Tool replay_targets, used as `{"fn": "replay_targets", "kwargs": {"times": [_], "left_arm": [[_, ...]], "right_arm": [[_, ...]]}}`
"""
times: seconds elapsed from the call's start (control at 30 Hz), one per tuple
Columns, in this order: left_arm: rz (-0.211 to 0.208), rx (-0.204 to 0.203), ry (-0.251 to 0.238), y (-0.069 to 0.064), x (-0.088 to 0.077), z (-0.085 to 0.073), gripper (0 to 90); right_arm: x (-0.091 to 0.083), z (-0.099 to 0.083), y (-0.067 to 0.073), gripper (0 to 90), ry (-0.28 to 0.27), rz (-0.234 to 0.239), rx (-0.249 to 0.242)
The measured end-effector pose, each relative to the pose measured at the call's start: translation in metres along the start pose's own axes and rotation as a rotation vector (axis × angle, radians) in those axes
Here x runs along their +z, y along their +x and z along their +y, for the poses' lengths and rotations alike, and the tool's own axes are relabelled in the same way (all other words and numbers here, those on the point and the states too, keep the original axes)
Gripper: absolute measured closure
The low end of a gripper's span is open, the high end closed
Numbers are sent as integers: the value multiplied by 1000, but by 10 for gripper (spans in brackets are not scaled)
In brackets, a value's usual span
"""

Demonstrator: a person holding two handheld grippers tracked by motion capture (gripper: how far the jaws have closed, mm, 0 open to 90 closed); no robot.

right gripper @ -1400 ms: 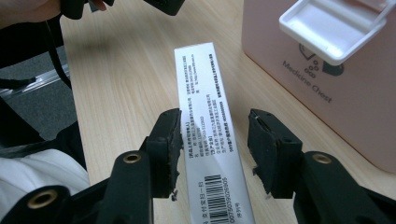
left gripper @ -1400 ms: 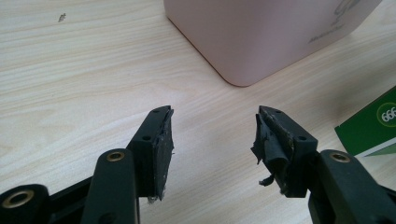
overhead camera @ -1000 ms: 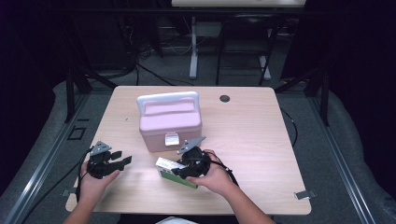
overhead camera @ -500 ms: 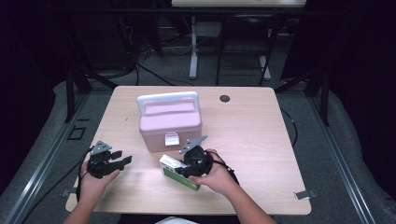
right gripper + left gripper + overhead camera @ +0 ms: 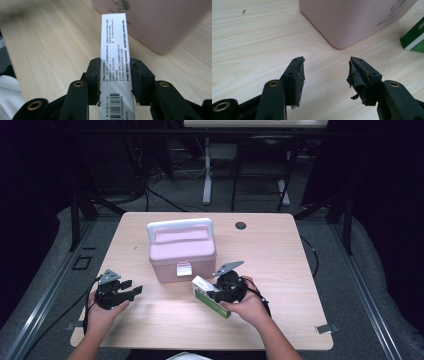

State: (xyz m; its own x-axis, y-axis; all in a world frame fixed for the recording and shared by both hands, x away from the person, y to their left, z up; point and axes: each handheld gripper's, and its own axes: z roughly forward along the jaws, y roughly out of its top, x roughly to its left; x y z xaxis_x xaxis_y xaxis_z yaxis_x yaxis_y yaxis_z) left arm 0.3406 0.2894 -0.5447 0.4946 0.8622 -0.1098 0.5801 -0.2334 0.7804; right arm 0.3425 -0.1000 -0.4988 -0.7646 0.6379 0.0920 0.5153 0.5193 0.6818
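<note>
While its black jaws press both long sides of a green-and-white carton (image 5: 113,62), the right gripper (image 5: 226,291) holds that box low in the high view, right of centre, just below the pink case (image 5: 182,250). At lower left, the left gripper (image 5: 119,292) sits spread apart, gripping nothing, over the bare wooden table (image 5: 280,250).

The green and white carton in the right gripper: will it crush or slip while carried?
The green and white carton looks like thin card, so it probably dents under hard squeezing. The right gripper clamps its narrow printed side across the width, so slipping seems unlikely. Likely light.
</note>
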Motion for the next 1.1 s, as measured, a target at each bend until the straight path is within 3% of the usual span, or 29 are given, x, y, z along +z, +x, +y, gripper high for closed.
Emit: {"fn": "replay_targets", "kwargs": {"times": [0.27,0.3,0.33,0.63,0.7,0.73,0.93,1.1], "left_arm": [[-9,2,-4,0,4,4,460],[-9,2,-4,0,4,4,460],[-10,1,-4,0,4,5,460],[-19,4,0,1,7,7,460],[-19,4,1,1,7,7,460],[-17,1,7,2,6,7,460],[-16,-3,-3,2,7,6,460],[-17,0,-3,2,8,6,460]], "right_arm": [[-31,-27,-39,621,-17,-125,89],[-31,-27,-39,621,-17,-125,89],[-41,-35,-51,621,-20,-159,129],[-77,-68,-95,620,-37,-263,253],[-80,-70,-98,620,-35,-265,254],[-87,-77,-107,620,-49,-271,278],[-95,-85,-115,619,-44,-312,281],[-94,-87,-119,619,-74,-309,278]]}}
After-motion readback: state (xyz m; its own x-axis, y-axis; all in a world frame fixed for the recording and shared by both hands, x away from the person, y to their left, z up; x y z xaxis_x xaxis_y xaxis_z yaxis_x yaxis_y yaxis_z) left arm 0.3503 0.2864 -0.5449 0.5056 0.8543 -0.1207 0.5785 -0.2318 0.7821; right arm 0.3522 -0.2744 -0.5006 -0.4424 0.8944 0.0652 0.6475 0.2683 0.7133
